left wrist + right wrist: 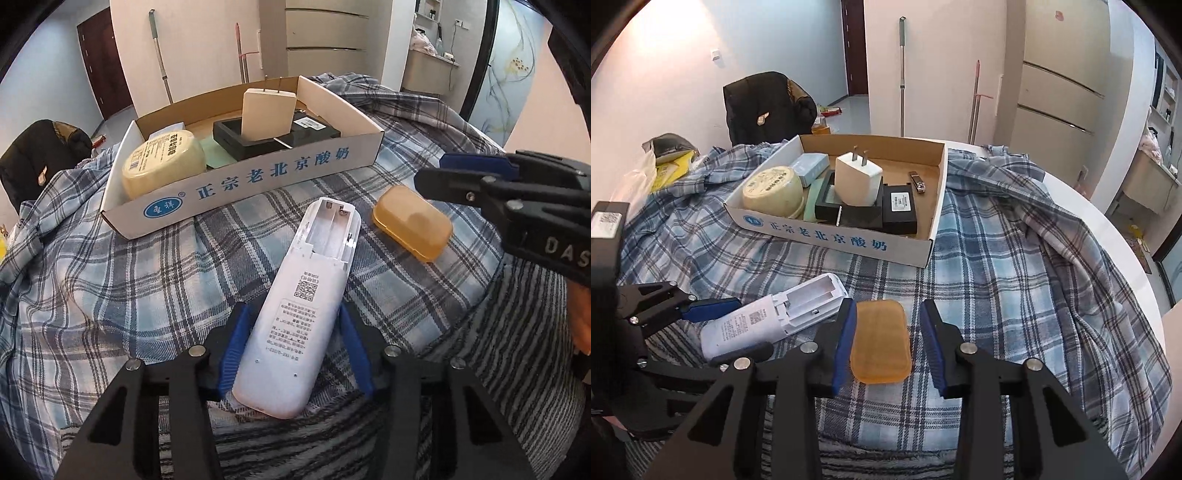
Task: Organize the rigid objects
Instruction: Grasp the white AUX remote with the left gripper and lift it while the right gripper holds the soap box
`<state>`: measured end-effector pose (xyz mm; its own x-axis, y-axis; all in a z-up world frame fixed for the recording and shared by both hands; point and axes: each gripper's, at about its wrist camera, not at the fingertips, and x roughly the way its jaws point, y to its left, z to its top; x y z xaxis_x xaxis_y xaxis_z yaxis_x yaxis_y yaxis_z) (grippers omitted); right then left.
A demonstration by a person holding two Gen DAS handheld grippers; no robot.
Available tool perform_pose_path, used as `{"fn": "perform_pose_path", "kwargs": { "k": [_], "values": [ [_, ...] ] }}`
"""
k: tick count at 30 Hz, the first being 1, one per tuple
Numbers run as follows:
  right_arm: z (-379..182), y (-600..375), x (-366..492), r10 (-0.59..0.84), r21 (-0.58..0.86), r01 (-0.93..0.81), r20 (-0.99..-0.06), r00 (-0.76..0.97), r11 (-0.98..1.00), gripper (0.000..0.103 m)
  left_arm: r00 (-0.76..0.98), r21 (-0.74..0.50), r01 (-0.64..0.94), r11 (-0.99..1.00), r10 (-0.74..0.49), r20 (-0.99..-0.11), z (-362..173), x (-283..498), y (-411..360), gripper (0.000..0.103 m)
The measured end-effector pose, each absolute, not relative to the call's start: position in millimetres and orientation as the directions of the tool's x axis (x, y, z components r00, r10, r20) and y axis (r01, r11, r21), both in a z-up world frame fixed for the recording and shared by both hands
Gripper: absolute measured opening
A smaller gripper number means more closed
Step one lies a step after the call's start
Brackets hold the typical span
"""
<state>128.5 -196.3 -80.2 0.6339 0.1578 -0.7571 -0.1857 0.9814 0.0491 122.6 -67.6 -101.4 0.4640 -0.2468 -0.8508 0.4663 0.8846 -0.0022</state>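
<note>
Your left claw (291, 350) is clamped on the white plastic remote control (295, 314), battery bay uncovered: light, stiff, slippery; grip mid-body. Your right claw (888, 345) stands apart around the amber plastic case (880, 341). The cardboard tray (849, 242) lies at 12 o'clock.

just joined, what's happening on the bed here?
A person is tidying small items into the open cardboard box. The left tongs straddle the white remote control with its battery cover off, lying on the plaid cloth. The right tongs straddle the amber translucent plastic case, a gap showing on one side.
</note>
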Motion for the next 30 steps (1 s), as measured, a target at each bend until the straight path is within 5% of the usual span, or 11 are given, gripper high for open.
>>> {"fn": "perform_pose_path", "kwargs": {
  "k": [9,11,13,20,27,29,30],
  "values": [
    [-80,-199,128,0.159,0.055,-0.180,-0.755,0.636,0.982,0.034,0.635,0.024,0.464,0.886,-0.313,-0.707,-67,92,-56,0.040],
    [-80,-199,129,0.164,0.060,-0.183,-0.758,0.632,0.981,0.034,0.666,0.043,0.456,0.889,-0.308,-0.679,-62,86,-54,0.018],
    [-82,-197,130,0.162,0.055,-0.186,-0.763,0.626,0.981,0.034,0.665,0.045,0.449,0.892,-0.300,-0.684,-62,89,-54,0.012],
    [-85,-197,131,0.169,0.064,-0.190,-0.773,0.612,0.980,0.034,0.582,-0.030,0.444,0.895,-0.314,-0.750,-76,103,-50,0.012],
    [-83,-196,129,0.179,0.068,-0.200,-0.770,0.613,0.977,0.034,0.647,0.015,0.384,0.923,-0.258,-0.718,-69,101,-42,0.012],
    [-82,-196,129,0.181,0.069,-0.201,-0.768,0.614,0.977,0.034,0.623,0.013,0.361,0.932,-0.231,-0.747,-75,110,-38,0.020],
    [-82,-196,129,0.183,0.071,-0.203,-0.768,0.613,0.977,0.034,0.604,0.013,0.346,0.938,-0.212,-0.768,-80,115,-37,0.037]
  ]
}}
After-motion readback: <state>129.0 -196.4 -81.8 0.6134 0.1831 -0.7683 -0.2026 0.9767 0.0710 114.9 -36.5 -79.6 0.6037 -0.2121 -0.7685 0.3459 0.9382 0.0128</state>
